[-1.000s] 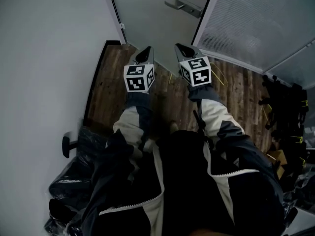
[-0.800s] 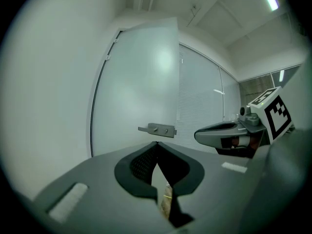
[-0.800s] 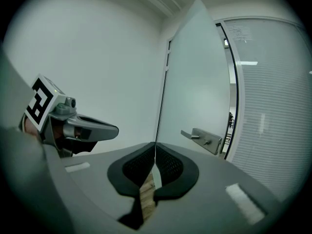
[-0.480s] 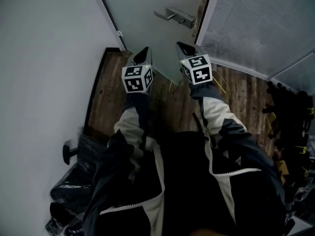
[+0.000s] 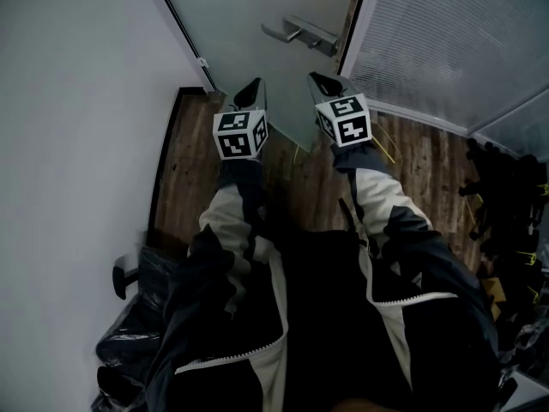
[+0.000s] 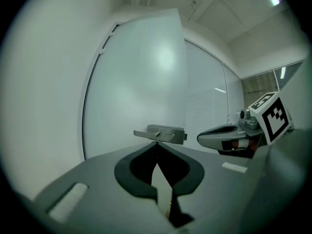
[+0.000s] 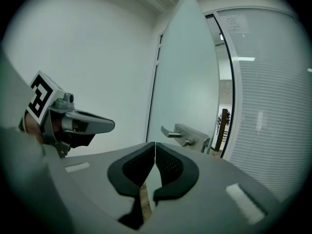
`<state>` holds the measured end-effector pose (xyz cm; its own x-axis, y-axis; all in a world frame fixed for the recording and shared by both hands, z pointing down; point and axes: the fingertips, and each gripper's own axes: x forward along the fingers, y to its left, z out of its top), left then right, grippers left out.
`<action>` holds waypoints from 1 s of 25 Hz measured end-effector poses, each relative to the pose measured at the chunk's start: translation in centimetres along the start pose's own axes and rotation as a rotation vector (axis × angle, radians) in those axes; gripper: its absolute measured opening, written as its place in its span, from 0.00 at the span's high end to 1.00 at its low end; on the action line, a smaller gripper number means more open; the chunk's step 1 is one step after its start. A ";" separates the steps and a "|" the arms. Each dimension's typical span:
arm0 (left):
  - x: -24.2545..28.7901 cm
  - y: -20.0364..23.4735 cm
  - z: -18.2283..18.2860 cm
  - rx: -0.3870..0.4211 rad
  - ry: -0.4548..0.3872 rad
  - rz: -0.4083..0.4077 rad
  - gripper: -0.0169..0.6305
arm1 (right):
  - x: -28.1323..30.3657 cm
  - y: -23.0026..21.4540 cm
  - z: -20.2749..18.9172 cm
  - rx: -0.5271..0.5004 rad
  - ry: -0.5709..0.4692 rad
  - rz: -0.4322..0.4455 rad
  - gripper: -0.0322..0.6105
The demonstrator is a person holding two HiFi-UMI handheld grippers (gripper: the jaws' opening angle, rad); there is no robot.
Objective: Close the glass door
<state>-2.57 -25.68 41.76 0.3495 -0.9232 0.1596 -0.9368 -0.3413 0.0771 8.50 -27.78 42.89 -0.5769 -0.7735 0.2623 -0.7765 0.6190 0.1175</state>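
Note:
The frosted glass door (image 5: pixel 257 24) stands ajar ahead of me, its metal lever handle (image 5: pixel 300 33) near the free edge. My left gripper (image 5: pixel 251 93) and right gripper (image 5: pixel 322 82) are held side by side just short of the door, both shut and empty. In the left gripper view the jaws (image 6: pixel 157 145) meet at their tips below the handle (image 6: pixel 161 134). In the right gripper view the jaws (image 7: pixel 155 144) are closed, with the handle (image 7: pixel 187 133) a little to the right and beyond. Neither gripper touches the door or the handle.
A white wall (image 5: pixel 77 101) runs along the left. A glass partition with blinds (image 5: pixel 446 41) stands right of the door. Black bags (image 5: pixel 129 333) lie on the wood floor (image 5: pixel 189 178) at lower left, dark gear (image 5: pixel 506 196) at the right.
Both grippers have moved forward toward the door; the door and its handle sit nearer and larger in the head view. Both stay shut.

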 end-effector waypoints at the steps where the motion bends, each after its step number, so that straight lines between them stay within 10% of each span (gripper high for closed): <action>1: 0.6 0.3 0.2 0.001 -0.003 -0.007 0.97 | 0.5 -0.4 0.1 0.000 -0.003 -0.011 0.93; 25: 15.5 6.8 3.7 0.061 -0.008 -0.366 0.97 | 9.3 -8.0 3.1 0.059 0.034 -0.392 0.93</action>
<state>-3.61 -42.93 41.07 0.6618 -0.7394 0.1242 -0.7491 -0.6589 0.0691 8.57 -40.35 41.40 -0.2263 -0.9440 0.2400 -0.9500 0.2683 0.1599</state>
